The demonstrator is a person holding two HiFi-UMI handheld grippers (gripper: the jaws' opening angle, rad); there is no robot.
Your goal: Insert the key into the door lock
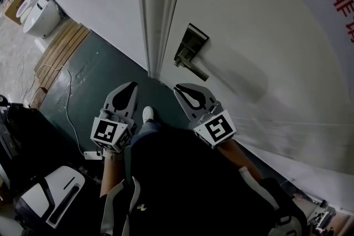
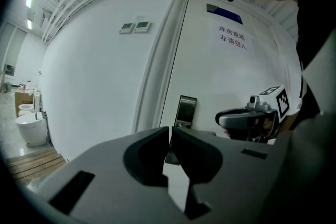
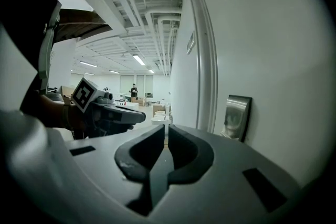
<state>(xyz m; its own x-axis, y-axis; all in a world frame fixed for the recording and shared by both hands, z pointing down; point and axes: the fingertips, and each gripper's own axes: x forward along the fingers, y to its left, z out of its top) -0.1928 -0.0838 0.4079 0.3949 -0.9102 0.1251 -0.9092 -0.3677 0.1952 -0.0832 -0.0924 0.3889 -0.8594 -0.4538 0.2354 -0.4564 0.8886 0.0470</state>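
Observation:
A metal lock plate with a lever handle (image 1: 191, 51) is set in the white door (image 1: 265, 36). It also shows as a dark plate (image 2: 185, 111) and as a shiny plate (image 3: 237, 117). My left gripper (image 1: 131, 85) is held low in front of the door frame, its jaws together with nothing seen between them (image 2: 170, 129). My right gripper (image 1: 178, 88) hangs just below the handle, apart from it, jaws also together and empty (image 3: 166, 127). No key shows in any view. Each gripper appears in the other's view: right gripper (image 2: 239, 118), left gripper (image 3: 118, 115).
The white door frame (image 1: 157, 14) runs between wall and door. A red-lettered sign (image 1: 344, 8) is on the door. White toilets (image 1: 40, 16), a wooden pallet (image 1: 61, 50) and a cable (image 1: 69, 99) lie at the left on the dark floor. A white shoe (image 1: 147, 114) is below.

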